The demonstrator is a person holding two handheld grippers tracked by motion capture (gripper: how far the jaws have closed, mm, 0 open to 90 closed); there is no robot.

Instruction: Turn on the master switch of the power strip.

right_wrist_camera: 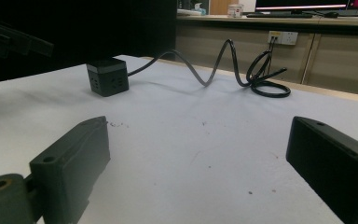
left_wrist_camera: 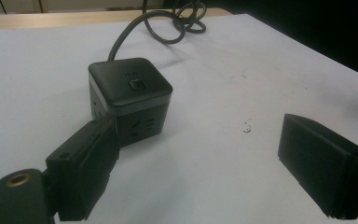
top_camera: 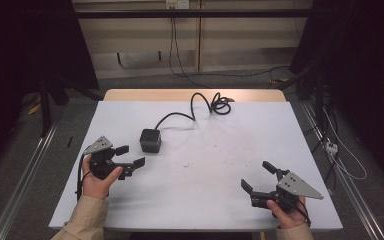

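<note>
**Two grippers held wide, nothing gripped; cube power strip untouched on table**

Two hand-held grippers are seen at the near edge of the white table (top_camera: pixel 200 200). The right gripper (top_camera: pixel 256 176) is held in the person's right hand (top_camera: pixel 289 212) at the near right corner, its jaws spread wide and pointed toward the table's middle; nothing is caught between them. In the right gripper view both black jaws are seen far apart, with bare tabletop between them.

The left gripper (top_camera: pixel 130 156) is held in the left hand (top_camera: pixel 97 182) at the near left, a beige sleeve (top_camera: pixel 82 222) showing at the wrist. Its jaws are also spread wide, with nothing gripped. A grey three-cornered plate is carried on top of each gripper.

Just beyond the left gripper, the black cube power strip (top_camera: pixel 150 140) is found standing upright on the table, left of centre. In the left gripper view the cube (left_wrist_camera: pixel 129 98) is seen close ahead of the left-hand jaw, whose tip overlaps the cube's lower corner in the picture; whether contact is made cannot be told. A button is visible on its top face and sockets on its sides.

From the cube's far side a black cord (top_camera: pixel 192 107) is run toward the back of the table, arched up off the surface, and ended in a loose coil (top_camera: pixel 221 105) near the far edge. Small dark specks are scattered on the tabletop near its middle.

Behind the table, wooden cabinets (top_camera: pixel 195 40) and a wall outlet (right_wrist_camera: pixel 282 37) are seen.
</note>
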